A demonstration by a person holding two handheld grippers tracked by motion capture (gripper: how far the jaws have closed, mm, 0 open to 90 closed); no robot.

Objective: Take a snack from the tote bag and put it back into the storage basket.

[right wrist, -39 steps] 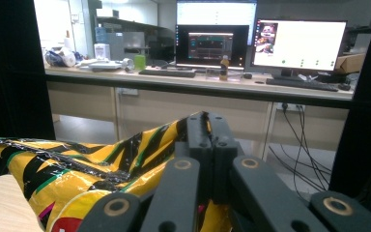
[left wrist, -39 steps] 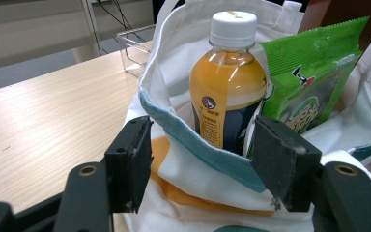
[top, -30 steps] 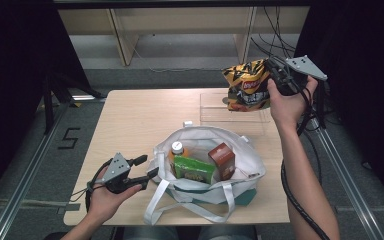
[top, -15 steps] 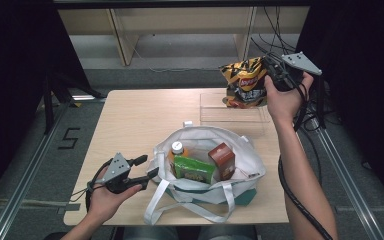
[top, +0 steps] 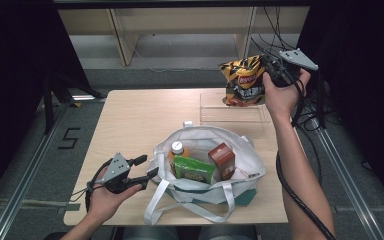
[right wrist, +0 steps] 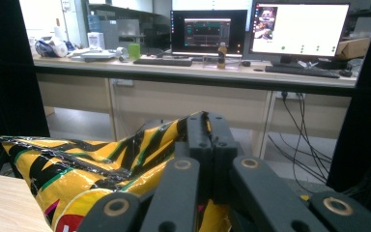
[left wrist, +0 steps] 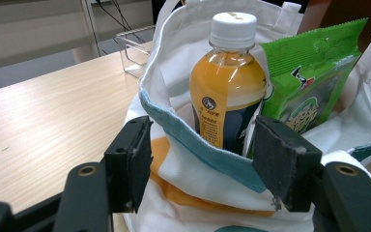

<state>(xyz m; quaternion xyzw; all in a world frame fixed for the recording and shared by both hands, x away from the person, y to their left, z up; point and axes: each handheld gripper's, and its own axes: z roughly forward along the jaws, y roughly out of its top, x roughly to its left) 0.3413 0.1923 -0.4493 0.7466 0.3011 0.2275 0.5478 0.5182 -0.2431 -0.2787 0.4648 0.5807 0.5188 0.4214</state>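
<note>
Black right gripper (top: 272,75) with grey three-cornered plate, trailing black cable.

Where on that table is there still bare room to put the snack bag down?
Bare wood lies left of the white tote bag, from the left claw to the table's far edge. The near right is crowded by the tote; the clear tray takes the far right, under the chip bag.

A pale wooden table (top: 130,120) stands on grey floor (top: 35,165); behind, a long desk (right wrist: 183,70) carries two lit monitors (right wrist: 299,29).
</note>
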